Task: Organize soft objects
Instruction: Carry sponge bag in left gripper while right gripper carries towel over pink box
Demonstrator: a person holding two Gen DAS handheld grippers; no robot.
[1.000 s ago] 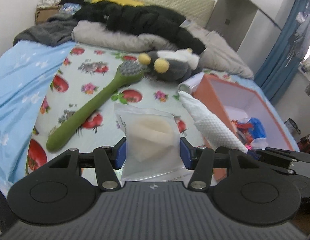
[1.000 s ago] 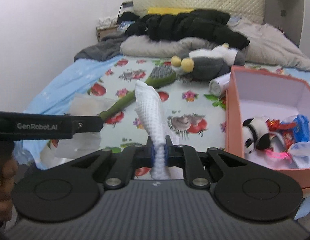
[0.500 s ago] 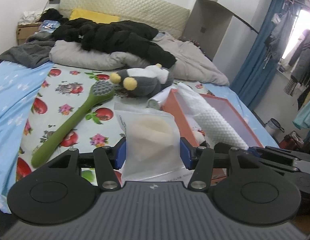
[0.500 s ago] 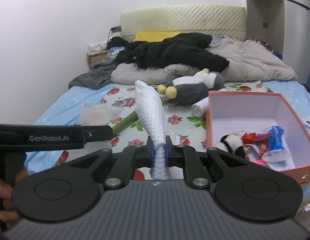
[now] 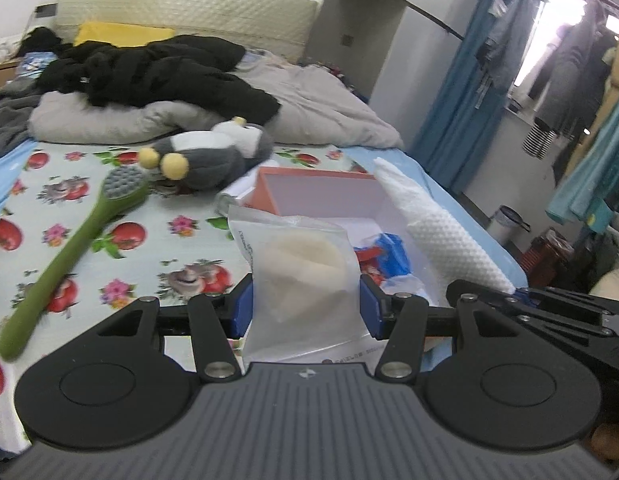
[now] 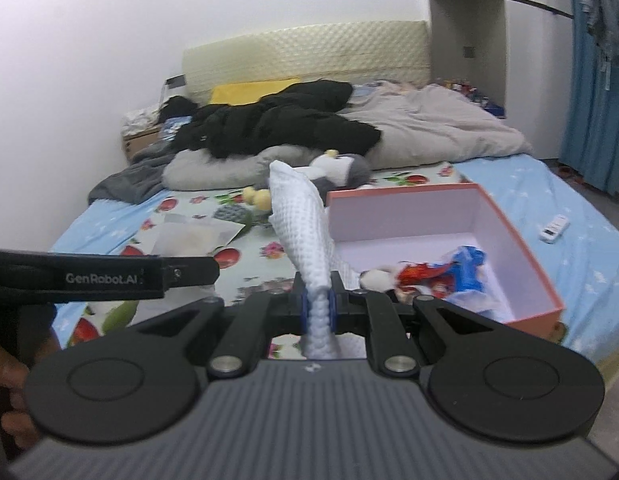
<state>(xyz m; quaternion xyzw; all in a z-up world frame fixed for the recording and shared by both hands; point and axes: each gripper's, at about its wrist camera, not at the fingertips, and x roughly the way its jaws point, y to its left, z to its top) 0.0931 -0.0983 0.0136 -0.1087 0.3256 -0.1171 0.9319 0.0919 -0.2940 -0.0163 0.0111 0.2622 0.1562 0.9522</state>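
**Desk:** What have you got in the grippers?

**Me:** My left gripper (image 5: 305,307) is clamped on a clear bag (image 5: 299,270) with a pale pad inside; the blue pads press its two sides, so the fingers sit about half apart. My right gripper (image 6: 318,309) has its fingers nearly together, pinching a white waffle cloth (image 6: 305,236) that stands up in a tilted roll above them. In the right view the left gripper's arm comes in from the left edge, with a bit of the hand (image 6: 9,376) under it.

**Desk:** And what lies past them?

**Me:** Both are held above the bed (image 5: 181,240), over its fruit-print sheet. Just beyond the bag and cloth is the pink box (image 6: 521,256), open, with a small plush and red and blue wrappers heaped in its near end. Left of the box a green brush (image 5: 69,248) lies flat on the sheet, head pointing away. Beyond the brush head is a grey plush (image 5: 213,156) with yellow feet, and a white tube lies between it and the box. A white remote (image 6: 554,229) sits on the blue sheet right of the box. Farthest back are a grey duvet (image 6: 421,132), black clothes (image 6: 277,120) and the headboard.
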